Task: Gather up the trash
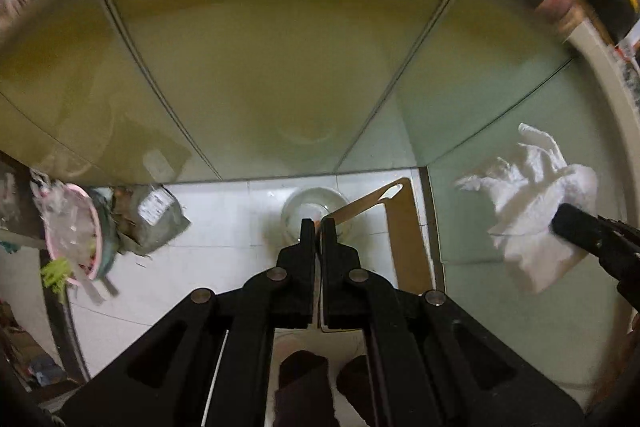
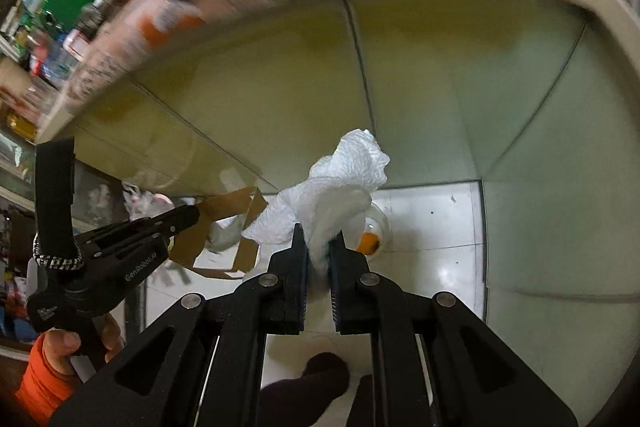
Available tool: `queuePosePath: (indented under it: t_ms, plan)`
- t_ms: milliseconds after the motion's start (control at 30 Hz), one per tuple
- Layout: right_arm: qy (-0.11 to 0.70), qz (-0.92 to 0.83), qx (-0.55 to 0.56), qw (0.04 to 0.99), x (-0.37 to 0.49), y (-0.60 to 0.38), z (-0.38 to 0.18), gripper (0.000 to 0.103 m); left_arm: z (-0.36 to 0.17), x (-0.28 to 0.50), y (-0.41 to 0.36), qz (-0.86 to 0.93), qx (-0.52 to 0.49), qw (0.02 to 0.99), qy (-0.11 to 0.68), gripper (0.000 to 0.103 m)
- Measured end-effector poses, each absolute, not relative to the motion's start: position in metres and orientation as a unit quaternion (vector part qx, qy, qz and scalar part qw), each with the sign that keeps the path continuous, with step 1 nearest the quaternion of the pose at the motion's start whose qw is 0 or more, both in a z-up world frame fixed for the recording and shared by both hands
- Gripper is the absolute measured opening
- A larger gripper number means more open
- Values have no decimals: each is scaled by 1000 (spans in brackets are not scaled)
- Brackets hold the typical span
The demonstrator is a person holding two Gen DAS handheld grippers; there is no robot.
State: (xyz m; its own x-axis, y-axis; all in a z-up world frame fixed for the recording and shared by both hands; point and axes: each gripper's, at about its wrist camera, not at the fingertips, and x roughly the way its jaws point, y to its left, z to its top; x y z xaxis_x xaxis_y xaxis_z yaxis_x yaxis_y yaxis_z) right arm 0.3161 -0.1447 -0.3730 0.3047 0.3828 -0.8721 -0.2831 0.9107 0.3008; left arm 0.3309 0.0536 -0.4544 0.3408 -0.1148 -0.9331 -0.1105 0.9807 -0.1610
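My left gripper (image 1: 319,227) is shut on the edge of a bent brown cardboard piece (image 1: 404,227), which hangs above the white floor. The right wrist view shows the same left gripper (image 2: 191,215) at the left, with the cardboard (image 2: 224,223) at its tip. My right gripper (image 2: 319,247) is shut on a crumpled white paper towel (image 2: 344,175), and this right gripper (image 1: 562,223) with its towel (image 1: 528,203) also appears at the right of the left wrist view. Below them a clear plastic cup (image 2: 376,227) with something orange inside lies on the floor.
A pink bin (image 1: 76,231) stuffed with trash and a grey-green bag (image 1: 156,219) sit at the left on the tiled floor (image 1: 224,227). Pale green panels (image 1: 260,87) rise behind. A person's dark-socked feet (image 1: 304,379) stand below the grippers. Cluttered shelves (image 2: 60,7) lie far left.
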Motion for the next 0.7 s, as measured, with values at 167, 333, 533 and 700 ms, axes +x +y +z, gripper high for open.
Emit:
queuePosePath:
  t_ms: [167,333,533,700]
  plan:
    - [554,210,42,805,336,-154,-461,9,-546,344,40,4,-94,809,581,1]
    - [562,214,60,797,356,-154,-540,9,-634,361,35,3,-90,803,590,1]
    - [565,228,57,791,373,-143,-616,9,-719,378,36,0,-83,796,600,1]
    - [557,235,37,796,380,-131,-651,10,-761,385,38,-14,-93,792,603,2]
